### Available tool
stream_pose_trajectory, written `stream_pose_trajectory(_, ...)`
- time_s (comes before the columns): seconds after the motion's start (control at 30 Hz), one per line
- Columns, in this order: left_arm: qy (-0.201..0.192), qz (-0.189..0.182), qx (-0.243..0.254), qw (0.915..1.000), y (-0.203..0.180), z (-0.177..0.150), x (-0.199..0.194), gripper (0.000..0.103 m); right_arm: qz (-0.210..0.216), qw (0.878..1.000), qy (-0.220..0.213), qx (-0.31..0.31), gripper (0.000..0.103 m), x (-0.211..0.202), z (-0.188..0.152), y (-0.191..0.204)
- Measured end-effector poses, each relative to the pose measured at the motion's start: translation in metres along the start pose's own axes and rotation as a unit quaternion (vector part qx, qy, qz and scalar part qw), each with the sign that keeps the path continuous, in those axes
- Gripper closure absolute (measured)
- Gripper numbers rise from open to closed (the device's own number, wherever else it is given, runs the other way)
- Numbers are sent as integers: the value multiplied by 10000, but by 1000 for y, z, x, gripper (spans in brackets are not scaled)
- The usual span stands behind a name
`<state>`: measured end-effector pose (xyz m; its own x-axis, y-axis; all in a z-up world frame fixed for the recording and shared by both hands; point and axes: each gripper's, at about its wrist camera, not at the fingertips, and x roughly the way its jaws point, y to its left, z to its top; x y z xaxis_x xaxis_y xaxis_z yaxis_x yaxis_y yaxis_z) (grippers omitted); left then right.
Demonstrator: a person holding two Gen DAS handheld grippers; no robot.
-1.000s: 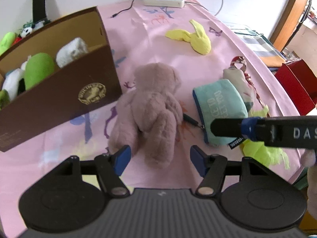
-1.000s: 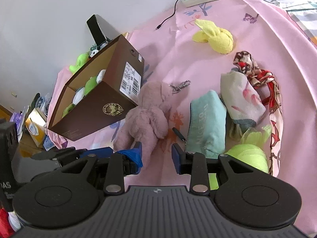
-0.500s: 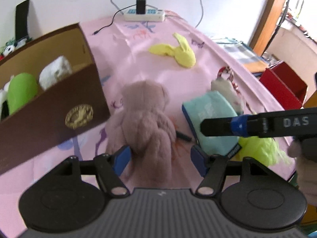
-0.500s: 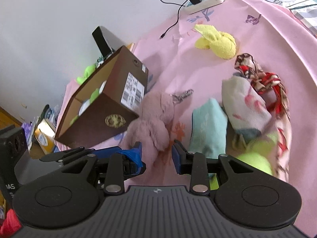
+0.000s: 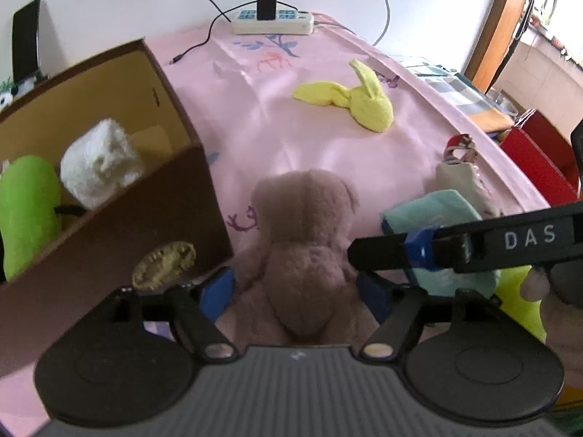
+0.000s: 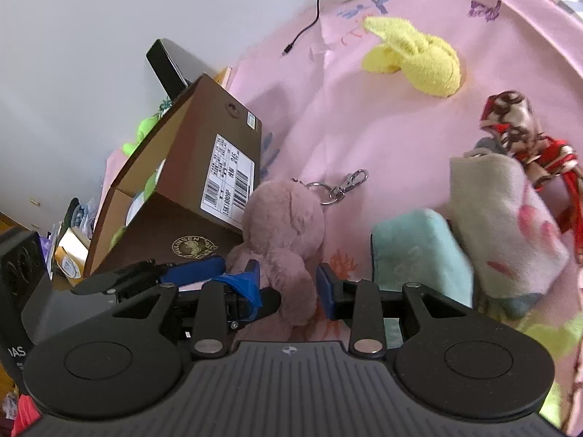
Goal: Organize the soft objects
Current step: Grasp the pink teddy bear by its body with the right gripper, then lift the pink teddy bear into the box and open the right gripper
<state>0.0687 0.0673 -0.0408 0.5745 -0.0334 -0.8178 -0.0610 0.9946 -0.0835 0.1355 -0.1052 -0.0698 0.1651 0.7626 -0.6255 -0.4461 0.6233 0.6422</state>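
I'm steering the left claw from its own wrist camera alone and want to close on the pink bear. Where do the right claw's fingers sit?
Observer: The right claw is open, with one finger on either side of the pink bear, low on its body.
Operator: Is anything attached to the bear that I can't see?
Observer: Yes. A metal keyring with a clasp lies on the pink cloth just beyond its head, joined by a short chain.
Operator: And the box end nearest the bear?
Observer: The brown box has a white barcode label on that end, right beside the bear's head. I cannot tell whether they touch.
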Motion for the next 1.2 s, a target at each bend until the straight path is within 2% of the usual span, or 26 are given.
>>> stream_pose_trajectory(0.07,3,24,57,10000,0,2,4,16,9,10000,22,26,86,4,2,0)
stream_pose_trajectory(0.2,217,-216,-5,9995,5,4,19,16,6,9998,207,37,82,16,5,1)
stream_pose_trajectory(0.27,243,-204,-73,9995,6,4,24,15,0,9997,225,45,81,20,6,2)
stream_pose_trajectory(0.5,227,-328,-306,9987,12,1,24,17,175,9980,336,507,79,29,9,-5)
stream_pose_trajectory(0.77,106,-386,-446,9982,9,3,9,23,35,9999,143,-8,82,20,5,10)
stream_pose_trajectory(0.97,-164,-504,-375,9979,-5,8,-20,24,-31,9993,-138,-336,82,-9,4,24)
stream_pose_trajectory(1.2,-895,-450,-139,9949,-10,30,-76,24,56,9944,-727,-771,82,-48,19,59)
